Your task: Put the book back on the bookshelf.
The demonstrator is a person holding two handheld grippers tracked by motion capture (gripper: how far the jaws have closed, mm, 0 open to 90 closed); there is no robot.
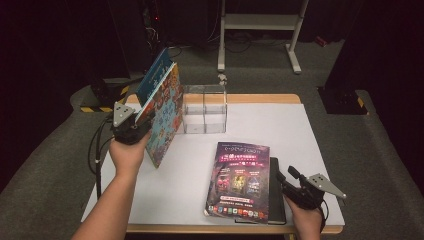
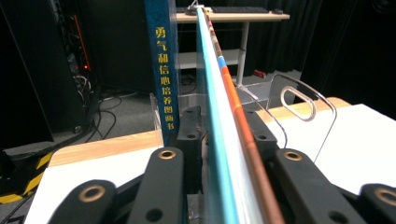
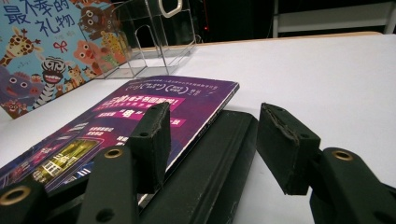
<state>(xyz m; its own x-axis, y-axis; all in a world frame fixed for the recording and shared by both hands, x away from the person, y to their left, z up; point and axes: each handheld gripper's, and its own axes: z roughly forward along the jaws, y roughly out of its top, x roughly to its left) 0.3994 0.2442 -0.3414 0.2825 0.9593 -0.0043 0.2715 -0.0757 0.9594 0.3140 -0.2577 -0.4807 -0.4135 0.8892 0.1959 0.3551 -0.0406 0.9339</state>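
My left gripper (image 1: 131, 126) is shut on the lower edge of a colourful animal picture book (image 1: 165, 117), which it holds up steeply tilted at the table's left. In the left gripper view that book (image 2: 215, 84) runs edge-on between the jaws of the left gripper (image 2: 223, 123). A blue book (image 1: 154, 75) stands tight against its far side, its spine (image 2: 163, 70) left of the jaws. A purple book (image 1: 240, 180) lies flat on a black notebook (image 1: 276, 192) near the front edge. My right gripper (image 1: 286, 176) is open, its jaws either side of the notebook's edge (image 3: 219, 154).
A clear acrylic book rack (image 1: 205, 110) stands at the back centre of the white table (image 1: 300, 130), right beside the held book. Dark floor, cables and a white desk frame (image 1: 260, 22) lie beyond. The table's right half is bare.
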